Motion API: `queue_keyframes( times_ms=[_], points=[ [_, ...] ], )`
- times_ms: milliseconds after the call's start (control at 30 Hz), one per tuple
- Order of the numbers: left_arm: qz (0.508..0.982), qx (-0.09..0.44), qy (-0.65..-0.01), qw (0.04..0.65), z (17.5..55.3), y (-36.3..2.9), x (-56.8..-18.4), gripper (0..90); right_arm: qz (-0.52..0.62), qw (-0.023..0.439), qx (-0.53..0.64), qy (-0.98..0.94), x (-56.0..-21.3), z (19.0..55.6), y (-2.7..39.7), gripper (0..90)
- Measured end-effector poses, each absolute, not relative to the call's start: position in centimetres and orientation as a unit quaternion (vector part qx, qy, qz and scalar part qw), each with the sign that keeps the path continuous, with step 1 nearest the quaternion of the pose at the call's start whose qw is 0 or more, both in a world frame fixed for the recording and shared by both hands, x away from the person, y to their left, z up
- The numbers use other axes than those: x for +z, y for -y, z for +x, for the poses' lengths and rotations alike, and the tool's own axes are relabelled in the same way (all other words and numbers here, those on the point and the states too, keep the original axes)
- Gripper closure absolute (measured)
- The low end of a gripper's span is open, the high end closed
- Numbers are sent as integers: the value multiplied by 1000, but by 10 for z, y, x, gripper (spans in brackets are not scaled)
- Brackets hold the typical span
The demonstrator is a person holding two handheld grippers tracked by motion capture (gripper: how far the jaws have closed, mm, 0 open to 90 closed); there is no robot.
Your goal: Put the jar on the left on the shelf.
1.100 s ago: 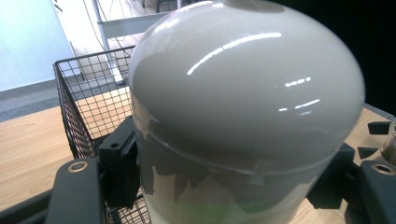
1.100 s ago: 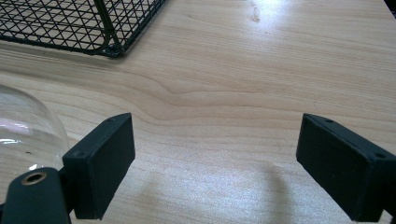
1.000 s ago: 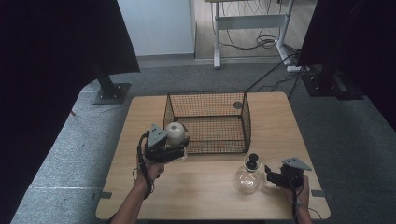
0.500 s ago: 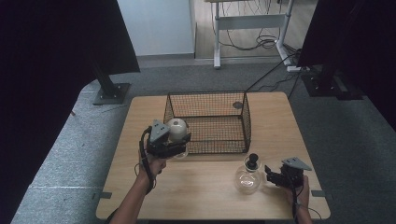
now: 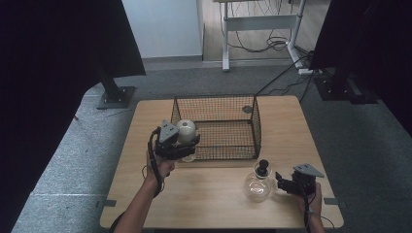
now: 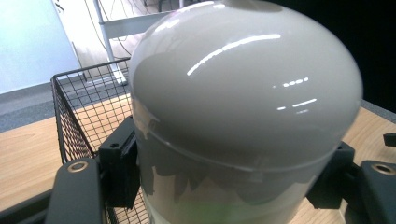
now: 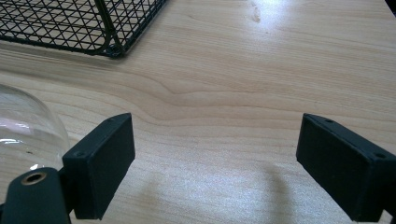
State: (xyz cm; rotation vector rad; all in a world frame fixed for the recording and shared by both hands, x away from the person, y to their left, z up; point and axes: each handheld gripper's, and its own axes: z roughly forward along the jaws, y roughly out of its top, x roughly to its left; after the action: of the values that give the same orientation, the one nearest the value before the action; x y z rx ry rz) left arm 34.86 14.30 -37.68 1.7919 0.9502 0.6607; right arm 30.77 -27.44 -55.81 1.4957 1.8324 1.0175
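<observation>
The pale grey jar is up off the table, pinched between the black jaws of the left gripper, and it sits right at the near left corner of the black wire basket, above the basket's front edge. In the left gripper view the jar looms huge and glossy, its rounded top catching streaks of light, with a jaw pad pressed to each flank and the basket's mesh wall showing just behind on the left. The person's left hand carries that gripper from below, forearm coming up from the bottom edge. Over on the other side, the right gripper rests low near the table's front right, jaws spread wide and gripping nothing. Just beside it stands a clear glass flask with a black stopper, upright on the wooden table. The right gripper view confirms it: two black pads well apart over bare wood, the flask's glass curve at the left, a corner of the basket farther off at the top.
</observation>
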Motion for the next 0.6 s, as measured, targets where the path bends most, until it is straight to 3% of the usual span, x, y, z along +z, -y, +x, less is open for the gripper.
queue_keyframes(
  times_ms=[600],
  points=[
    [734,277,-395,478,367,-140,-375,273,558,279,380,-683,-558,308,275,113]
  ],
)
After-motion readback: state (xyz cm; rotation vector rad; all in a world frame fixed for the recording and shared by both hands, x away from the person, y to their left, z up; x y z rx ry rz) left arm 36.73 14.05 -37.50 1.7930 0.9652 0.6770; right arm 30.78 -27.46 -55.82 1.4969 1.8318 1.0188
